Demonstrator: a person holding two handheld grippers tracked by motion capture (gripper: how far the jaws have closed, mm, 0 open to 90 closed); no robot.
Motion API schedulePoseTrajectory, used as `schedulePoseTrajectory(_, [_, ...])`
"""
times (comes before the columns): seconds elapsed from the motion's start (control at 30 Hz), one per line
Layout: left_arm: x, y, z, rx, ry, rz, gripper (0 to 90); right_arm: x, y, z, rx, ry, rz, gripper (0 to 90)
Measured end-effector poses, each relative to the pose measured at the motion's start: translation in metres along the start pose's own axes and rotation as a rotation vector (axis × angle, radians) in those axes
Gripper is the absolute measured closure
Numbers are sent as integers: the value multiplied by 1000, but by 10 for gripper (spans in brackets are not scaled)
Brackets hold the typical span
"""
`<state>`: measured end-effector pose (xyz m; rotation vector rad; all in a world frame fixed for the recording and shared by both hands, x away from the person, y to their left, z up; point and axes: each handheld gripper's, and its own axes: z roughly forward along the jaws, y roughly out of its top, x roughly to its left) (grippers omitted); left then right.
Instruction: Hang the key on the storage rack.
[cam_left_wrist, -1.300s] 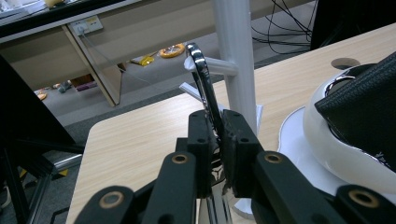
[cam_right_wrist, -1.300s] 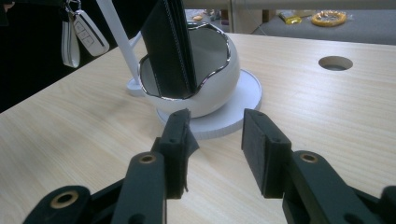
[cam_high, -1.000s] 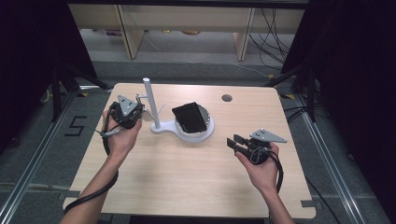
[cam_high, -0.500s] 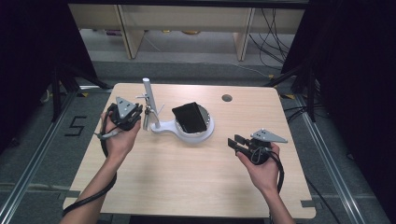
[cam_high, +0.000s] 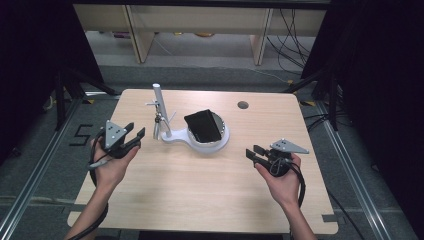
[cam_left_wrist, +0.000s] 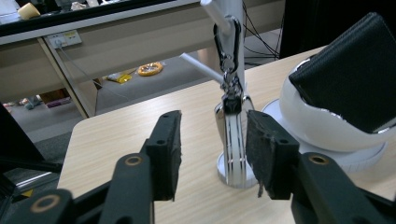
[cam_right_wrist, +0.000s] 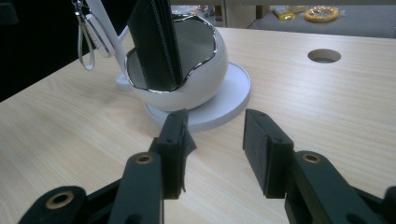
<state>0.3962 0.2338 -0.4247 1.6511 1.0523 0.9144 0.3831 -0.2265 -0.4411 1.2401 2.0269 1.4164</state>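
so far nothing grasped. wooden table (cam_high: 200, 200) carrying one white stand (cam_high: 207, 142) a little toward 12 o'clock of centre, its round dish base at the middle and a white post (cam_high: 159, 107) rising at the 9 o'clock side. black wallet (cam_high: 204, 126) leaning in the bowl of that stand, untouched, well apart from both tools. small metal key ring with fob (cam_left_wrist: 231, 100) hanging by a clip from a peg on the post, dangling down close to the post's foot.

left gripper (cam_high: 134, 136) held just at 9 o'clock of the post, jaws apart and empty, pointing toward 3 o'clock; seen along its own jaws, aimed so the hanging fob sits in the gap beyond the pads, not yet between them and not touched. right gripper (cam_high: 254, 152) at about 4 o'clock of the stand, near the table's right part, jaws likewise apart and empty, pointing toward the dish base from a short way off.

probably an early stage: approach to the key ring nearly lined up, the close-in, the pinch and the lift off the peg all left to do; wallet also left in place.
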Motion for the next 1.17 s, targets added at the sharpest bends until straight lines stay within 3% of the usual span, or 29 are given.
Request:
schedulePoseTrajectory(0.03, [0, -4, -2, -3, -3, -3, 532, 3, 0, -1, 13, 8, 49, 612])
schedulePoseTrajectory(0.07, [1, -7, -4, -5, -5, -2, 526, 3, -1, -1, 14, 8, 52, 612])
schedulePoseTrajectory(0.13, [2, -15, -7, -4, -5, -5, 516, -2, -1, -1, 17, -9, -1, 611])
schedulePoseTrajectory(0.17, [2, -19, -8, -3, -7, -12, 511, -2, -2, -1, 22, -11, 5, 609])
schedulePoseTrajectory(0.2, [3, -24, -9, -1, -7, -16, 507, 0, -3, 0, 27, 4, 55, 608])
schedulePoseTrajectory(0.27, [4, -34, -11, 1, -7, -27, 499, -4, -5, 1, 18, -4, 22, 606])
schedulePoseTrajectory(0.3, [5, -37, -12, 7, -4, -28, 496, -3, -6, 1, 21, -6, 47, 605])
schedulePoseTrajectory(0.37, [6, -46, -13, 12, -2, -40, 490, -7, -7, 1, 18, -14, 2, 603])
schedulePoseTrajectory(0.4, [6, -51, -14, 14, -2, -46, 488, -5, -9, 1, 28, -9, 53, 602])
schedulePoseTrajectory(0.43, [7, -56, -14, 15, 0, -53, 485, -8, -10, 2, 25, -12, 32, 601])
schedulePoseTrajectory(0.5, [7, -65, -14, 28, 3, -62, 481, -9, -12, 3, 26, -18, 48, 598])
schedulePoseTrajectory(0.6, [8, -77, -14, 29, -1, -83, 473, -15, -15, 5, 23, -23, 13, 597])
schedulePoseTrajectory(0.67, [8, -83, -14, 23, 2, -96, 469, -13, -18, 5, 37, -19, 47, 595])
schedulePoseTrajectory(0.7, [7, -86, -14, 10, 3, -105, 467, -18, -19, 6, 34, -21, 15, 593])
schedulePoseTrajectory(0.77, [6, -92, -14, -4, 8, -115, 465, -19, -21, 8, 41, -29, 16, 591])
schedulePoseTrajectory(0.8, [6, -94, -15, -15, 7, -114, 465, -18, -23, 9, 48, -31, 39, 589])
schedulePoseTrajectory(0.83, [5, -96, -15, -21, 4, -112, 464, -20, -24, 9, 45, -28, 19, 587])
schedulePoseTrajectory(0.87, [4, -98, -17, -21, 7, -109, 464, -17, -25, 8, 66, -34, 62, 586])
schedulePoseTrajectory(0.9, [3, -100, -17, -34, 0, -109, 464, -22, -27, 10, 49, -30, 14, 584])
schedulePoseTrajectory(1.03, [2, -104, -19, -47, -11, -123, 459, -23, -30, 10, 60, -25, 27, 578])
schedulePoseTrajectory(1.07, [2, -104, -19, -48, -10, -129, 458, -23, -31, 11, 59, -45, 25, 577])
schedulePoseTrajectory(1.13, [2, -104, -19, -67, -22, -140, 453, -23, -31, 10, 62, -28, 26, 574])
schedulePoseTrajectory(1.17, [2, -104, -19, -54, -21, -150, 453, -23, -31, 10, 65, -32, 22, 573])
